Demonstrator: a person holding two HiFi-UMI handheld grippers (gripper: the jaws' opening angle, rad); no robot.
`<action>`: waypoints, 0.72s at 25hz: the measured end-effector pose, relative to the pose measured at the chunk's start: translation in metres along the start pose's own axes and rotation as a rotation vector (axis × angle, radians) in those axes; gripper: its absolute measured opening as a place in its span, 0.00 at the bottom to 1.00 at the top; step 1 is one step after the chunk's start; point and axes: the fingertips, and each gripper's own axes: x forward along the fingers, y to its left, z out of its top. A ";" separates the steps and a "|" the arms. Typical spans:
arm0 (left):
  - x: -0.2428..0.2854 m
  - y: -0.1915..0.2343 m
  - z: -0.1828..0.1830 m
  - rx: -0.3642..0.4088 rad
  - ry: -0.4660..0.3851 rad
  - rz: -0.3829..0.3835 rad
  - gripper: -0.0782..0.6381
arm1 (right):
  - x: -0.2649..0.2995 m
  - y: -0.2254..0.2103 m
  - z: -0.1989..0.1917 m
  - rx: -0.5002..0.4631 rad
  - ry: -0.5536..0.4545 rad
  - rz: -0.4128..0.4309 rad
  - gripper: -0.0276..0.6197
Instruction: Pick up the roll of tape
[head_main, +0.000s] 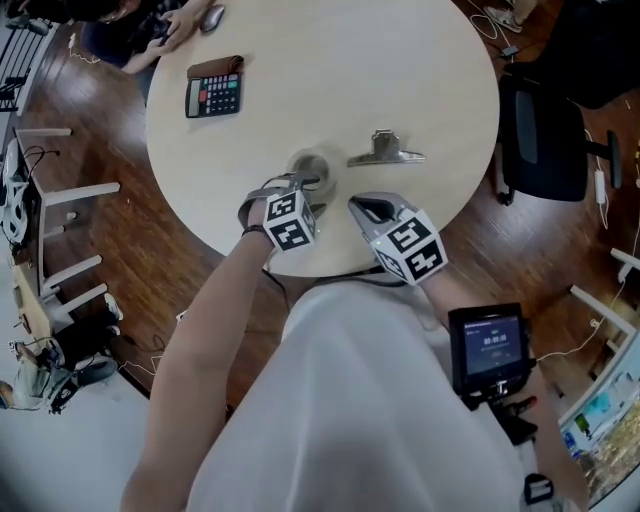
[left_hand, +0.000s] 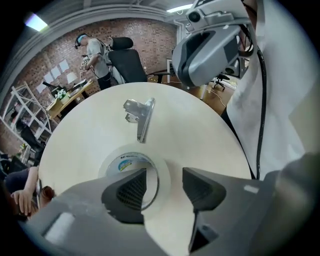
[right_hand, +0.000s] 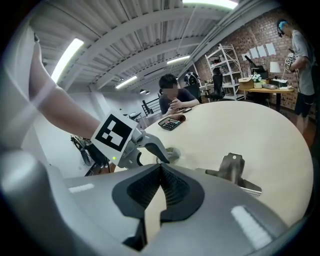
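Observation:
The roll of tape (head_main: 312, 166) lies flat on the round pale table (head_main: 420, 70), near its front edge. My left gripper (head_main: 305, 186) points steeply down over it. In the left gripper view the roll (left_hand: 131, 161) is pale with a printed core; the left gripper (left_hand: 165, 182) is open, one jaw inside the roll's hole and the other outside, so the roll's wall stands between them without being pressed. My right gripper (head_main: 365, 208) hovers just to the right of the roll. It (right_hand: 160, 187) is shut with nothing between its pads.
A metal bulldog clip (head_main: 385, 152) lies just behind and to the right of the roll. A calculator (head_main: 213, 93) sits at the table's far left, beside another person's hand (head_main: 172, 30) and a mouse (head_main: 211, 17). An office chair (head_main: 545, 140) stands to the right.

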 end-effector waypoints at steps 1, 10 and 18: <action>0.008 0.002 0.002 0.008 0.019 -0.008 0.45 | 0.000 -0.007 0.000 0.003 0.001 0.001 0.05; 0.017 0.015 0.008 -0.446 0.064 -0.053 0.37 | -0.003 -0.023 0.003 0.033 -0.009 0.013 0.05; 0.032 0.022 0.003 -0.457 0.225 -0.003 0.36 | -0.001 -0.047 0.014 0.046 -0.016 0.043 0.05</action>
